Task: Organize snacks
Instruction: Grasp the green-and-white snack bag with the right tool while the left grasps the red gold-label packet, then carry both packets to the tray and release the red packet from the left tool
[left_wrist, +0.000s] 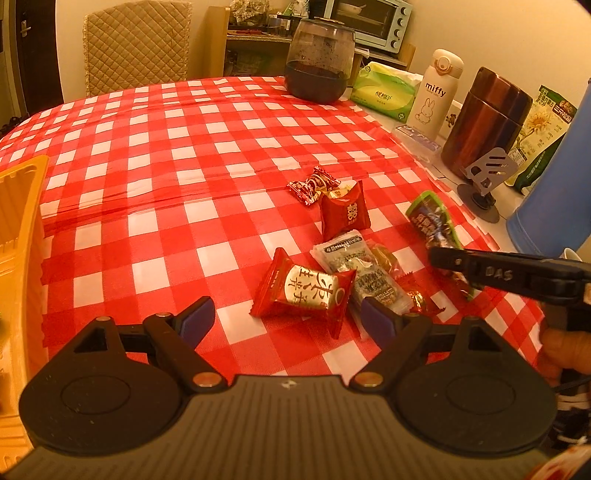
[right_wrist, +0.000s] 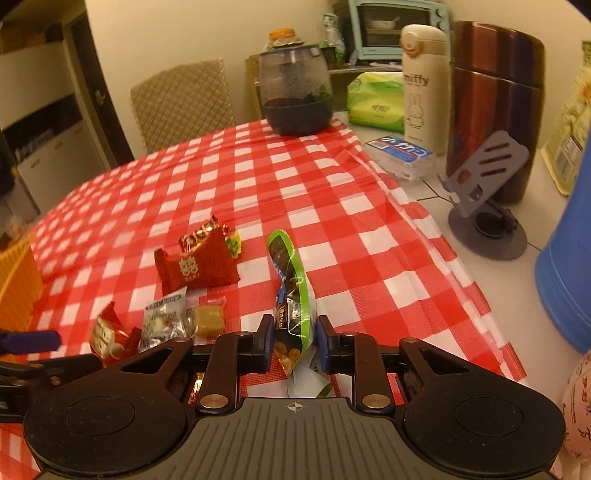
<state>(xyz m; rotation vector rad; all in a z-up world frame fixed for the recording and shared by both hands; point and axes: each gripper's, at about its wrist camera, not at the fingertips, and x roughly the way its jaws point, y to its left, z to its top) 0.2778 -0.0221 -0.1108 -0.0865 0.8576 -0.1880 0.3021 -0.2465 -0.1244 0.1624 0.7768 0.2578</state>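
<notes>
The right hand-held gripper (right_wrist: 294, 345) is clamped on the green-edged packet (right_wrist: 291, 291). The left hand-held gripper (left_wrist: 284, 319) gapes wide, empty, just before the red candy (left_wrist: 303, 293). Beyond the candy lies a red pouch (left_wrist: 343, 214); farther off stands the jar (left_wrist: 319, 61) on the checked surface (left_wrist: 184, 166).

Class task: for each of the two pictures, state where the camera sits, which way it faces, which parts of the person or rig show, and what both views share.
Left wrist: on the left hand-held gripper, looking down across the checked tablecloth; jaws open before a red snack; a fingertip shows.
Right wrist: on the right hand-held gripper, shut on the green-edged packet.
Shared: packet, red double-happiness candy, Miffy bottle.
</notes>
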